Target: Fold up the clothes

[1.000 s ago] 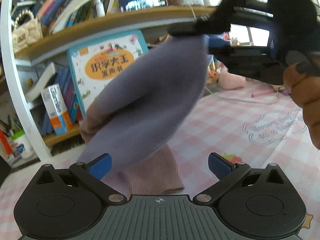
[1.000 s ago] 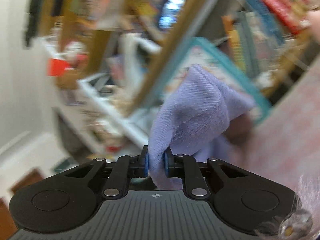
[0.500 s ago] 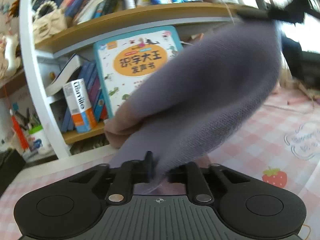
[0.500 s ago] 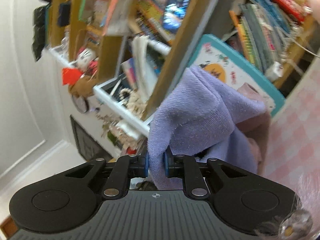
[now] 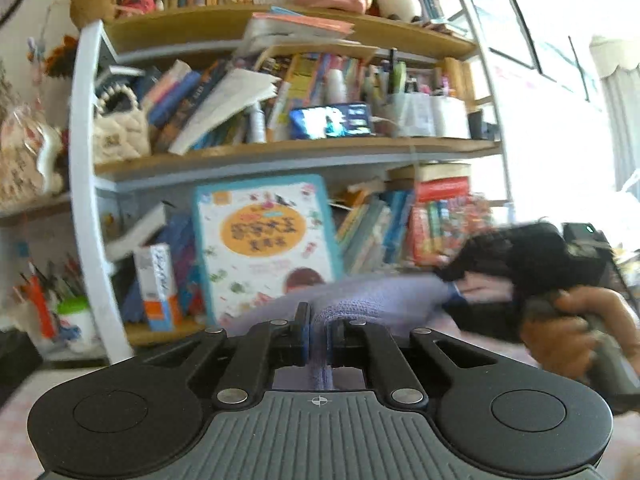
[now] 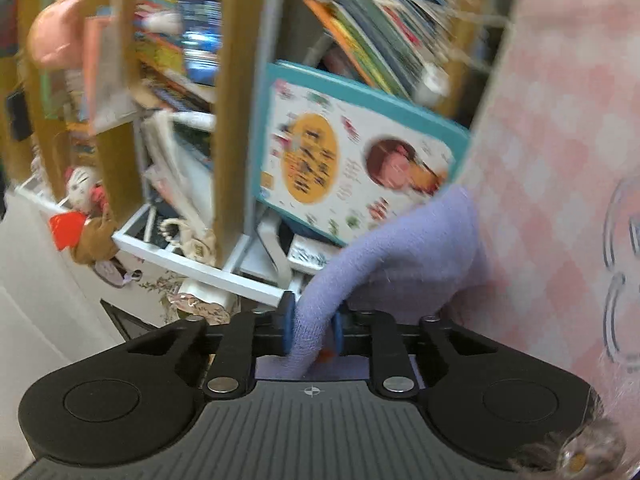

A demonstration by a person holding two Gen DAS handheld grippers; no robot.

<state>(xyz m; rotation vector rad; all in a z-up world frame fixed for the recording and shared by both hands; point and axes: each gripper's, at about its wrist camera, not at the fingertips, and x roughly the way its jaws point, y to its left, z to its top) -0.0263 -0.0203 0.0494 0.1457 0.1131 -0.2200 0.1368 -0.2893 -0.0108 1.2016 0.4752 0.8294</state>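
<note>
Lavender cloth runs across the left wrist view, one edge pinched in the left gripper, whose jaws are clamped on it; a second ago they stood wide with the garment hanging ahead. Far end goes to the right gripper, held by a hand.

Right wrist view: right gripper closing on a bunched fold of the cloth, now beside the pink checked mat; blur probably hides the pink part. Step looks like spreading the piece taut between both grips; next, lay it flat on the mat.
</note>
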